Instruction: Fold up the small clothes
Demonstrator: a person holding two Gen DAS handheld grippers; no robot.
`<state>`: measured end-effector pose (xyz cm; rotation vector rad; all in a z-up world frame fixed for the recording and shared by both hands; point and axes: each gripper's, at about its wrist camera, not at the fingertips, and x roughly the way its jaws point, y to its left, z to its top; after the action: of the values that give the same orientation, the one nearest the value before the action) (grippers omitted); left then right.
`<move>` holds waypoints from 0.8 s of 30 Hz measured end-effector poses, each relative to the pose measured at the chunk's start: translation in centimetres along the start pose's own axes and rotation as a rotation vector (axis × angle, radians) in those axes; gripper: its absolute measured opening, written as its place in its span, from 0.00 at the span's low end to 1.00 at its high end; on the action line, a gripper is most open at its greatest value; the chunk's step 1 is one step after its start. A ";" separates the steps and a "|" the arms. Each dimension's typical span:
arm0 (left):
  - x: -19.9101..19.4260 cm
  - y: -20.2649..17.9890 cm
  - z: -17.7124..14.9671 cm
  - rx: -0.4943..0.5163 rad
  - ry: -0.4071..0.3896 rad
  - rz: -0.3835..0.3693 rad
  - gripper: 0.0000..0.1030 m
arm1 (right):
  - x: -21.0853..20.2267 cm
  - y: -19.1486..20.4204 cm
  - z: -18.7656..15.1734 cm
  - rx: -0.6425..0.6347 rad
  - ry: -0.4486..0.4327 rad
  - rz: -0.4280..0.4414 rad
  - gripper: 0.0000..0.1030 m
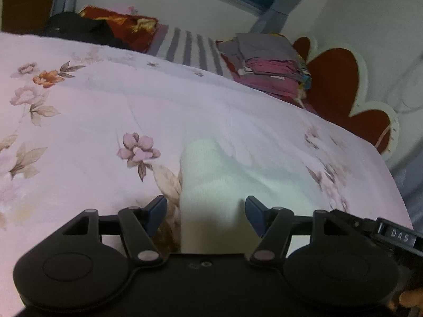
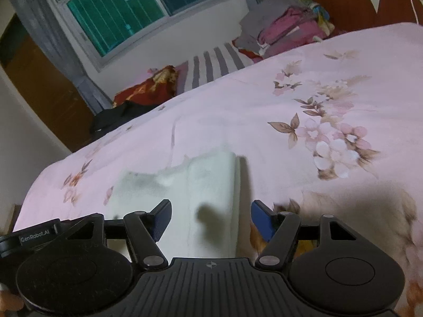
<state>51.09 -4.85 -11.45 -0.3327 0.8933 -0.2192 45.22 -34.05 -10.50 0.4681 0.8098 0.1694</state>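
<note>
The left hand-held gripper (image 1: 205,212) hangs open over a white garment (image 1: 208,182) on the floral bedspread (image 1: 92,111).

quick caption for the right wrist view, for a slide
Right claw open over a white garment lying on the floral bedspread.
</note>
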 end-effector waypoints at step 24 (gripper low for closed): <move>2.4 -0.4 -0.2 0.047 -0.055 0.050 0.33 | 5.0 -2.2 0.7 -0.101 0.029 -0.065 0.08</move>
<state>52.32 -6.05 -13.15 -0.2714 0.8397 -0.1836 49.08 -34.59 -14.38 0.3449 0.8393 0.1565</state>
